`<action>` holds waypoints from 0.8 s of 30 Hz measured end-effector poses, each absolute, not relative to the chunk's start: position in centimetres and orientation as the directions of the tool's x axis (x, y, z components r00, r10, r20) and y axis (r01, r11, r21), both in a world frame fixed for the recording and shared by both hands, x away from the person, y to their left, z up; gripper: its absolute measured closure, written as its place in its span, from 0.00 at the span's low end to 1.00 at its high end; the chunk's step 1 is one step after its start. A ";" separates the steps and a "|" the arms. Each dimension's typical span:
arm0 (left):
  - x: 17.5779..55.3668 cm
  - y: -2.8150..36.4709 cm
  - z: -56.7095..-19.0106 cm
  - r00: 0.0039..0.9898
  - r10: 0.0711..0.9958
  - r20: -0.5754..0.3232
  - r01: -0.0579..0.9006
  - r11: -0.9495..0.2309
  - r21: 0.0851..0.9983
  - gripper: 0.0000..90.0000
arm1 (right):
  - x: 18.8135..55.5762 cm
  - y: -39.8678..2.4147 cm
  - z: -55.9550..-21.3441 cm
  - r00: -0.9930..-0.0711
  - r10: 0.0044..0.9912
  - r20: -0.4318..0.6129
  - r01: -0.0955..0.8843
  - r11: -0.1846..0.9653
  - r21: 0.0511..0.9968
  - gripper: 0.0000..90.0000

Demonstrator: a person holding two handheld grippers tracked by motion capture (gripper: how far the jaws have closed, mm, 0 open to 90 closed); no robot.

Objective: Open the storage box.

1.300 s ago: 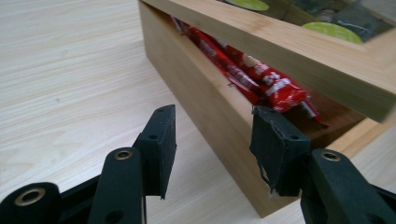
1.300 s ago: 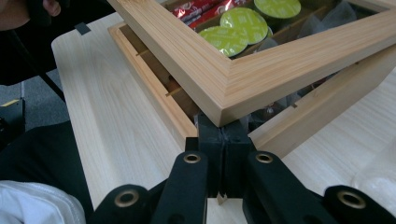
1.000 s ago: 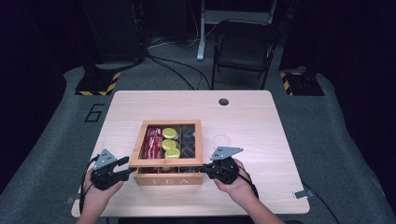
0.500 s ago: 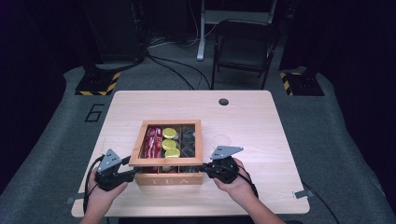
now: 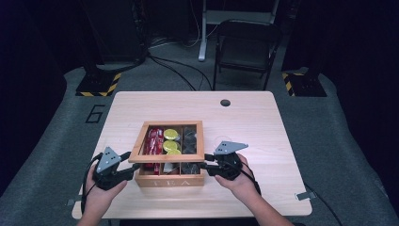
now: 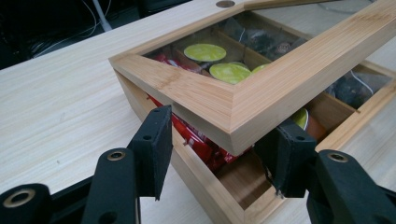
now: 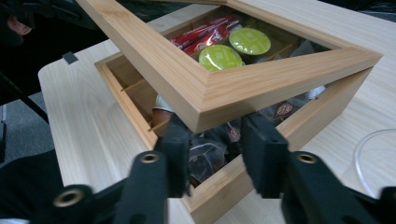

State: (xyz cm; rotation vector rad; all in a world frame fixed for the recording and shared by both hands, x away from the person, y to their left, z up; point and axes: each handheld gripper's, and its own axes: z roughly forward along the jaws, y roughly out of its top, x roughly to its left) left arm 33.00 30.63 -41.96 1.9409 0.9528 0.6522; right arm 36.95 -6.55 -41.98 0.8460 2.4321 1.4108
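A wooden tea box (image 5: 169,181) stands near the table's front edge, its glass-windowed lid (image 5: 136,146) raised at the front. Inside lie red packets (image 5: 153,143), green capsules (image 5: 170,134) and dark tea bags (image 5: 190,136). My left gripper (image 5: 129,167) is at the lid's left front corner (image 6: 233,126). Its jaws have just been opening and stand either side of that corner, apart from it on one side. My right gripper (image 5: 205,165) is at the right front corner (image 7: 201,112). Its jaws (image 7: 215,154) have just been opening and sit open under the lid, over the tea bags.
The table (image 5: 263,122) has a cable hole (image 5: 225,102) at the back. A clear ring (image 7: 373,158) lies on the table to the right of the box. A folding chair (image 5: 244,47) stands behind the table, with cables on the floor.
My left gripper has moved slightly up and toward the box's left front corner. The right hand has stayed in place at the right corner.
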 end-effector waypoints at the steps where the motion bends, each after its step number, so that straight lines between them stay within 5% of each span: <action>1: 33.1 30.6 -41.9 0.573 0.816 0.074 0.371 -0.339 0.865 0.52 | 37.0 -6.6 -41.9 -0.813 0.573 0.104 0.373 0.375 0.848 0.65; 24: 36.2 30.4 -38.7 0.545 0.839 -0.002 0.398 -0.256 0.881 0.46 | 38.3 -6.2 -38.3 -0.790 0.612 0.029 0.286 0.327 0.901 0.53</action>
